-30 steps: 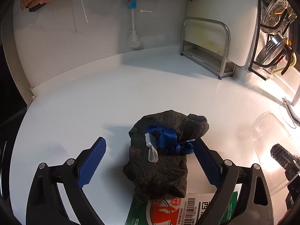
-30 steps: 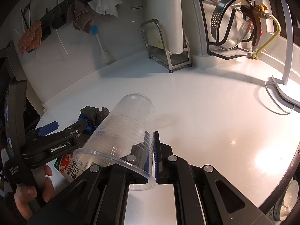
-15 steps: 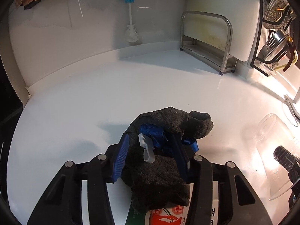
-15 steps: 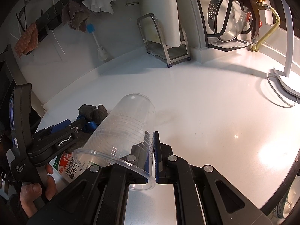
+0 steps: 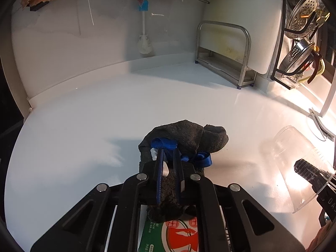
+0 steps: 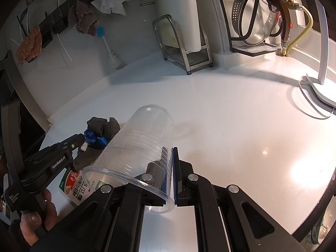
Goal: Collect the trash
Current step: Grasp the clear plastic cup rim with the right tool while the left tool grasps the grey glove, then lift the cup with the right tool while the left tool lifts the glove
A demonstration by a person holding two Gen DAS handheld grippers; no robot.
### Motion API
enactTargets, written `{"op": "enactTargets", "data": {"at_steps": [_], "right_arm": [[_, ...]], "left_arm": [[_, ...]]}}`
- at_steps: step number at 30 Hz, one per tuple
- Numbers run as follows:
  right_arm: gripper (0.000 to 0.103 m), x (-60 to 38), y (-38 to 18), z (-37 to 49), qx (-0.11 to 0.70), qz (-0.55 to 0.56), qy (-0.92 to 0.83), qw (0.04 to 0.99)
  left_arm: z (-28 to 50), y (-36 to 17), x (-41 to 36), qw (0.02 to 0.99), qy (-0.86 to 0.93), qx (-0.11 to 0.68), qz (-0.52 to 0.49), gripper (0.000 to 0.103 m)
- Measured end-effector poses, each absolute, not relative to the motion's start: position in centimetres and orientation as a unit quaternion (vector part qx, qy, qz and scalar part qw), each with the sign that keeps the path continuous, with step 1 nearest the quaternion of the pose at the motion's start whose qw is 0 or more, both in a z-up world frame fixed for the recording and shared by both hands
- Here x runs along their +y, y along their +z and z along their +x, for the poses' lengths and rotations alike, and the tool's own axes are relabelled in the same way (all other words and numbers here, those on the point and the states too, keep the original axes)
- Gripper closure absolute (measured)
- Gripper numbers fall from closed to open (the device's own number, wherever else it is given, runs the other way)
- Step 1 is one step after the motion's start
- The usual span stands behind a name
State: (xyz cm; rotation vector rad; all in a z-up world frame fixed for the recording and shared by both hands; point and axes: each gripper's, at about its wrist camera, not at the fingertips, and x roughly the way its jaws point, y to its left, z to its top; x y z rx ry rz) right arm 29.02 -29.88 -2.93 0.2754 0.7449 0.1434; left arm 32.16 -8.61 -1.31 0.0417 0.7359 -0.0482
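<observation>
Trash, a crumpled dark grey rag (image 5: 184, 134) wound with blue ribbon (image 5: 199, 158) at six o'clock on the white counter (image 5: 84, 126), is pinched as the left tongs (image 5: 169, 157) have just closed, while the right tongs (image 6: 170, 168) clamp a clear plastic cup's (image 6: 142, 145) wall; next, I judge, lift it into that cup.

A white counter (image 5: 88, 130) meets a white wall where a blue-handled brush (image 5: 144, 31) hangs; beside it a metal rack (image 5: 224, 50) holds a white board (image 5: 247, 21) (upright), strainers (image 5: 302, 37) hang nearby.
</observation>
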Motion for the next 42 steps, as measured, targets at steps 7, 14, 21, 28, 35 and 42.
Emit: {"op": "enactTargets", "data": {"at_steps": [7,14,21,28,35,42], "right_arm": [[0.098,-30.0,-2.8,29.0,0.361,0.136,0.071,0.92],[0.098,-29.8,-2.9,29.1,0.365,0.134,0.074,0.918],[0.098,-29.7,-3.0,29.3,0.367,0.133,0.076,0.918],[0.098,-29.6,-3.2,29.3,0.368,0.131,0.077,0.917],[0.098,-29.6,-3.2,29.2,0.369,0.131,0.076,0.917],[0.098,-29.6,-3.1,29.2,0.369,0.132,0.076,0.917]], "left_arm": [[31.1,-0.1,-8.6,0.94,-0.024,0.339,0.033,0.094],[32.3,-0.9,-8.7,0.93,-0.024,0.365,0.031,0.088],[32.7,-1.0,-8.7,0.931,-0.019,0.363,0.029,0.052],[34.3,-2.0,-9.1,0.921,-0.015,0.389,0.034,0.052],[34.7,-2.5,-8.5,0.916,-0.025,0.401,0.009,0.077],[34.0,-1.8,-8.7,0.922,-0.039,0.385,0.002,0.099]]}}
